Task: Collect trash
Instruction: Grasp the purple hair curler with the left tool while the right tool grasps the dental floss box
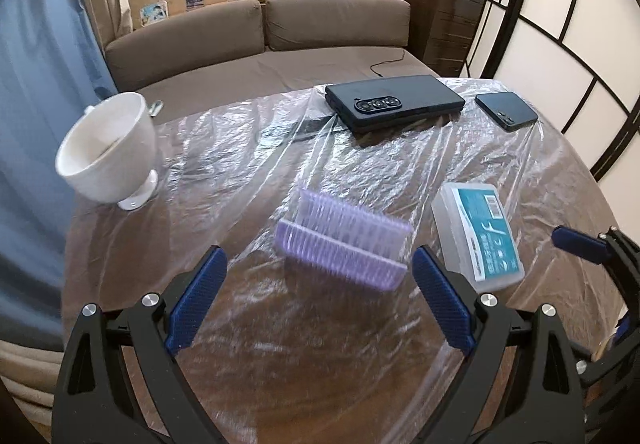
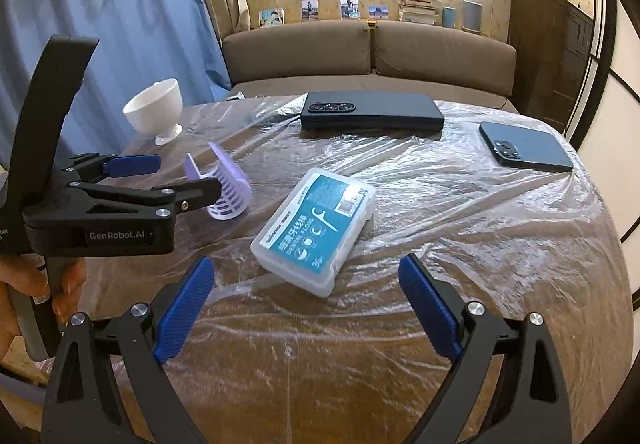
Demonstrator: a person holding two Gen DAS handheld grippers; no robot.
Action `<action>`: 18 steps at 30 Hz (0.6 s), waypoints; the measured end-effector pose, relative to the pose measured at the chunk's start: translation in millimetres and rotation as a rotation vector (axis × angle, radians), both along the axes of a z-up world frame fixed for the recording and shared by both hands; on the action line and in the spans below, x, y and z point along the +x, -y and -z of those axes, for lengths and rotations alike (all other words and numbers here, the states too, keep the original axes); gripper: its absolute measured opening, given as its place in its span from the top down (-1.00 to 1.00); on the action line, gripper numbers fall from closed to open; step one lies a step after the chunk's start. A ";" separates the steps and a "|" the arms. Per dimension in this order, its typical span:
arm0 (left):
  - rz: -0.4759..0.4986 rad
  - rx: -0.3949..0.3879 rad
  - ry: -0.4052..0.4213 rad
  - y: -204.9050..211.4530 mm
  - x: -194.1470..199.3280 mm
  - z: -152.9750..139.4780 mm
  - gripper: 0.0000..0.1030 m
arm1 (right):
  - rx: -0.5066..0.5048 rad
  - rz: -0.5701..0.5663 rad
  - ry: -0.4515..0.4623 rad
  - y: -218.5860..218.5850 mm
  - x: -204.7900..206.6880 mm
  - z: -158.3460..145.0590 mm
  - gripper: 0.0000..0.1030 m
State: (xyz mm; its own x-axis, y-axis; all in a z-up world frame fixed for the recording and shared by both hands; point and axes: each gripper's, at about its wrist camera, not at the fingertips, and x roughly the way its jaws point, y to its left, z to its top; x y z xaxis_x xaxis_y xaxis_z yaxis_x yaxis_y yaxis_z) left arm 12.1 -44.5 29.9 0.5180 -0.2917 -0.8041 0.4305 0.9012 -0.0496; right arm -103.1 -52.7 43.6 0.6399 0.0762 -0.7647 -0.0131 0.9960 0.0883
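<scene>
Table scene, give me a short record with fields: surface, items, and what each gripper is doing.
surface: round table under clear plastic sheet
items: purple comb, dental floss box, white cup, two phones
left gripper: open, empty, just short of the comb
right gripper: open, empty, in front of the floss box

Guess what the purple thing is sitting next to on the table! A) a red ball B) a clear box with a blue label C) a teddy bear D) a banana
B: the purple comb-like piece lies on the plastic sheet beside the clear dental floss box with its blue label.
</scene>
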 end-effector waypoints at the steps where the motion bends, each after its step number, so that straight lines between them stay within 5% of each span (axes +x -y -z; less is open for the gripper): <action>1: 0.005 -0.008 -0.008 0.7 2.2 1.6 -0.85 | -0.002 0.001 -0.004 -0.2 2.5 1.4 -0.78; 18: 0.069 0.007 -0.019 15.6 21.1 16.5 -0.84 | -0.026 0.024 -0.052 1.4 28.1 19.5 -0.76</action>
